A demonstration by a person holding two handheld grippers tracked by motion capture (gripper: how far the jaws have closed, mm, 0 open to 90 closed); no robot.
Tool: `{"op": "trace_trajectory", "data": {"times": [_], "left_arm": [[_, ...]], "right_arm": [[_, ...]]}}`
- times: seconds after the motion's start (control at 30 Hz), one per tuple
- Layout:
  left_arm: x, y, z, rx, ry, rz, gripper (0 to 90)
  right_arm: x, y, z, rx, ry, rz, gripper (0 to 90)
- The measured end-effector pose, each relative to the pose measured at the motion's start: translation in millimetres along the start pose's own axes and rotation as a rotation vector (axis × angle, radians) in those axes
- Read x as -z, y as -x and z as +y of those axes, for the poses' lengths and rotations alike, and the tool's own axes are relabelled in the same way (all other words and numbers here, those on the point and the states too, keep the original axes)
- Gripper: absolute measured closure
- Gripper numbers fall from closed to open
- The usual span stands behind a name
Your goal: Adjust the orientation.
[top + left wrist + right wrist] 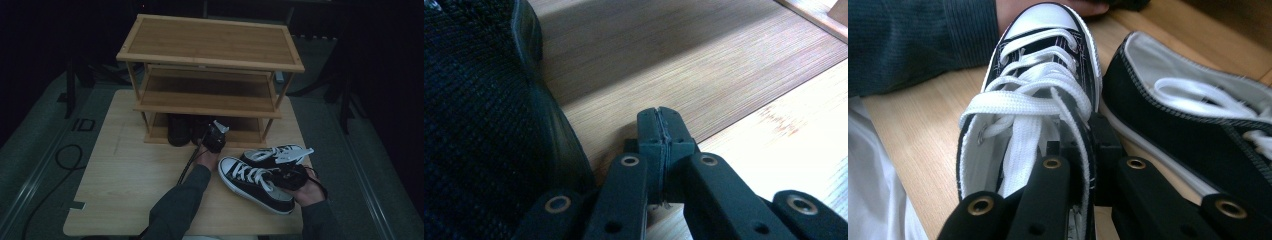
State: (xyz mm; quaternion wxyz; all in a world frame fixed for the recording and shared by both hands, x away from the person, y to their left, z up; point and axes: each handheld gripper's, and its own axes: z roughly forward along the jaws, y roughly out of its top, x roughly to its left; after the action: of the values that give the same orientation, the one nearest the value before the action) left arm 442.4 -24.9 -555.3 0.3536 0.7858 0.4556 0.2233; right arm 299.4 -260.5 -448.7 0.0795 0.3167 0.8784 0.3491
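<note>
A black-and-white lace-up sneaker (250, 181) (1043, 75) sits at the table's front right, toe toward the left arm. My right gripper (282, 176) (1083, 145) is shut on the side wall of its collar, one jaw inside the shoe and one outside. Its twin sneaker (275, 152) (1198, 115) lies just behind it. My left gripper (214, 131) (659, 125) is shut with nothing between its pads, low at the front of the rack's bottom shelf (684, 75). A black shoe (178, 131) (474, 125) stands close beside it.
A three-tier wooden shoe rack (210, 42) stands at the back of the light wooden table (125, 185); its top and middle shelves are bare. The left arm's dark sleeve (180, 205) (913, 40) crosses the table's front middle. A cable (65, 160) lies on the floor at left.
</note>
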Motion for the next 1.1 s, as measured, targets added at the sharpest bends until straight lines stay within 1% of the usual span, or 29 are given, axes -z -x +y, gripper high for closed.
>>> {"op": "trace_trajectory", "data": {"times": [0.17,0.3,0.4,0.6,0.87,1.07,1.1], "left_arm": [[0.0,0.0,0.0,0.003,0.0,0.0,89.4],[0.0,0.0,-0.1,0.004,0.001,0.0,89.4],[0.0,0.1,0.0,0.005,0.0,0.0,89.4],[0.0,0.1,0.0,0.004,-0.001,0.001,89.4],[0.0,0.1,0.0,0.005,-0.001,0.001,89.4],[0.0,0.4,0.0,0.009,-0.001,0.002,89.5],[0.0,0.5,0.0,0.011,-0.001,0.003,89.6]], "right_arm": [[8.7,0.9,10.4,0.015,0.009,0.001,87.5],[15.6,0.0,19.0,0.037,0.011,-0.009,87.6],[19.8,0.8,23.9,0.043,0.015,-0.02,87.5],[26.2,6.4,29.2,0.034,0.017,-0.033,87.5],[37.9,16.8,35.8,0.016,0.037,-0.05,87.6],[49.0,20.3,41.8,0.024,0.055,-0.075,87.6],[50.7,20.8,42.6,0.019,0.058,-0.078,87.6]]}}
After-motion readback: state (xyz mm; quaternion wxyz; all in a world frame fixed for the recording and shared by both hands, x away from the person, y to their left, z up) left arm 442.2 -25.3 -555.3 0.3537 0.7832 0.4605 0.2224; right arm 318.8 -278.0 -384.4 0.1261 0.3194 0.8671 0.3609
